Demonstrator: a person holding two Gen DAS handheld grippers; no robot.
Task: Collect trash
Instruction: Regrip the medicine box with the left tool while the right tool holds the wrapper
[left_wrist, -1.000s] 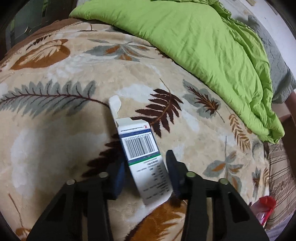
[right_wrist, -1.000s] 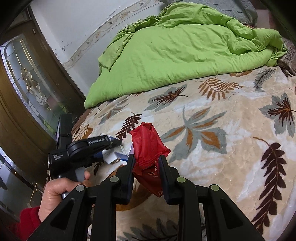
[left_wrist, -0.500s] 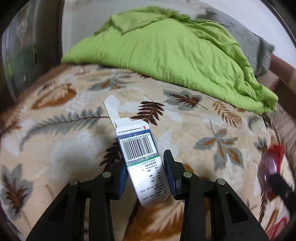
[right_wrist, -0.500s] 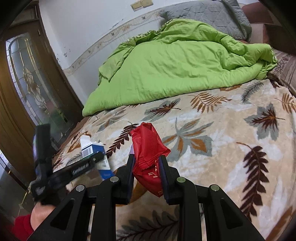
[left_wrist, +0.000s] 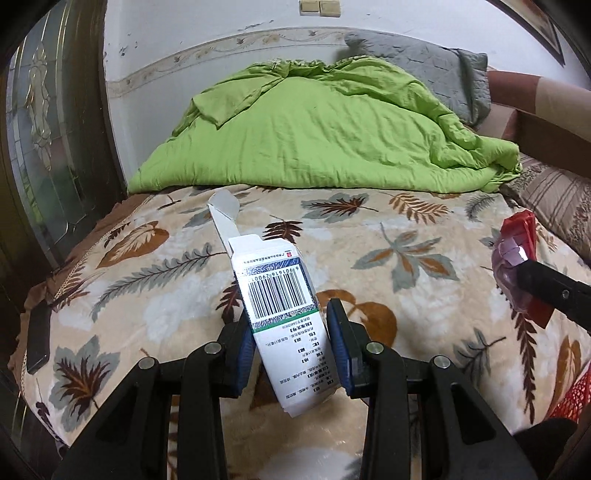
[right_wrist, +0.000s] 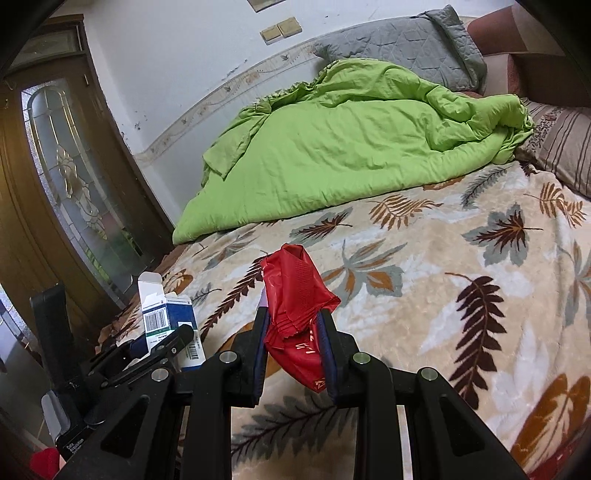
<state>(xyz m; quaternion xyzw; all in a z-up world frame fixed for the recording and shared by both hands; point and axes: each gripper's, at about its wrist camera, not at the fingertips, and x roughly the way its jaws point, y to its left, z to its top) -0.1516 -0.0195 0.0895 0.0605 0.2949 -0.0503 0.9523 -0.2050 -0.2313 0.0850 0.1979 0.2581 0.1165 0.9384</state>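
Note:
A white cardboard box (left_wrist: 275, 295) with a barcode, a green band and an open top flap is held above the bed, with my left gripper (left_wrist: 291, 343) shut on its sides. The same box (right_wrist: 166, 317) shows blue and white at the lower left of the right wrist view. My right gripper (right_wrist: 293, 349) is shut on a crumpled red wrapper (right_wrist: 295, 295). That wrapper (left_wrist: 517, 254) also appears at the right edge of the left wrist view, held in dark fingers (left_wrist: 554, 291).
The bed carries a beige leaf-patterned blanket (left_wrist: 388, 266), a bunched green duvet (left_wrist: 317, 140) at the far side, a grey pillow (right_wrist: 399, 44) and a striped pillow (right_wrist: 569, 147). A wooden door with patterned glass (right_wrist: 74, 192) stands at the left. A dark flat object (left_wrist: 38, 339) lies on the bed's left edge.
Both grippers have lifted and drawn back from the blanket with their items. The left view has rolled level and now takes in the wall, the pillows and the red wrapper at the right.

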